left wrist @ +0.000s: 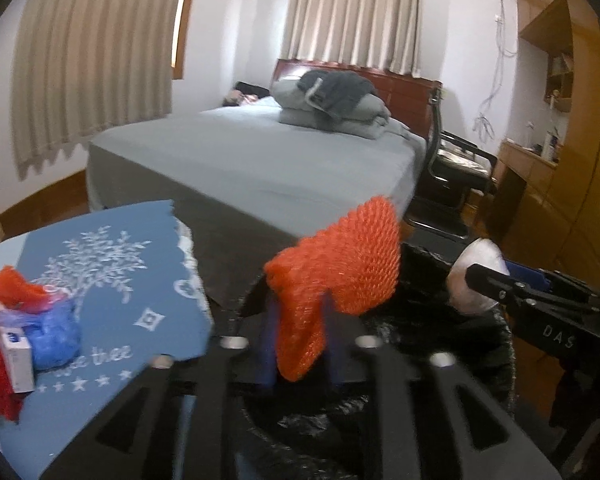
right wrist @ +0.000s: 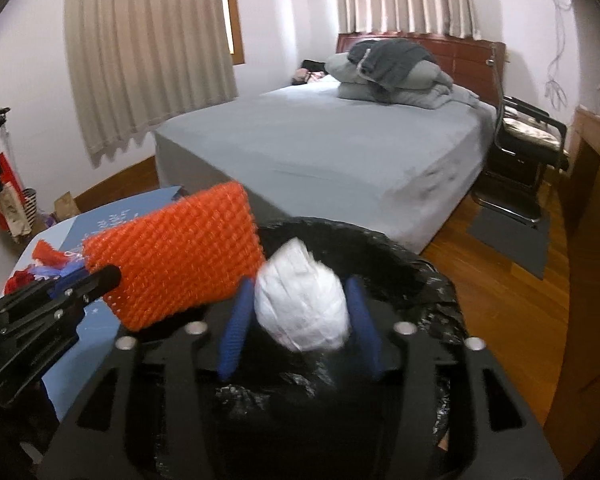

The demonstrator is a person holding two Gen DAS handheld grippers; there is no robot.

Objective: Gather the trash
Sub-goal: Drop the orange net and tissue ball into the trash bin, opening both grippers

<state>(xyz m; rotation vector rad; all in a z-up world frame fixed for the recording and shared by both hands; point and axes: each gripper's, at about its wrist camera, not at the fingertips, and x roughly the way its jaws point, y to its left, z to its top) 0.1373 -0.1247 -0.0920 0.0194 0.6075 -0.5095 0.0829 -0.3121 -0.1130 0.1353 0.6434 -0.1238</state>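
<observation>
both hand-held grippers are over the black bin bag [right wrist: 420, 276]: left hand-held gripper [left wrist: 300, 344] has the orange net [left wrist: 336, 276] between loosened jaws, right hand-held gripper [right wrist: 300, 320] stands open around the white wad [right wrist: 304, 304]. i judge more trash [left wrist: 24, 320] waits on the tabletop [left wrist: 112, 280].

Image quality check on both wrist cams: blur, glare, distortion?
Left wrist: motion smear on the orange mesh, blue cloth and claw frame; heavy fisheye bend in the curtains. Right wrist: white wad smeared, bed fairly sharp; no harsh glare, flat indoor light.
</observation>
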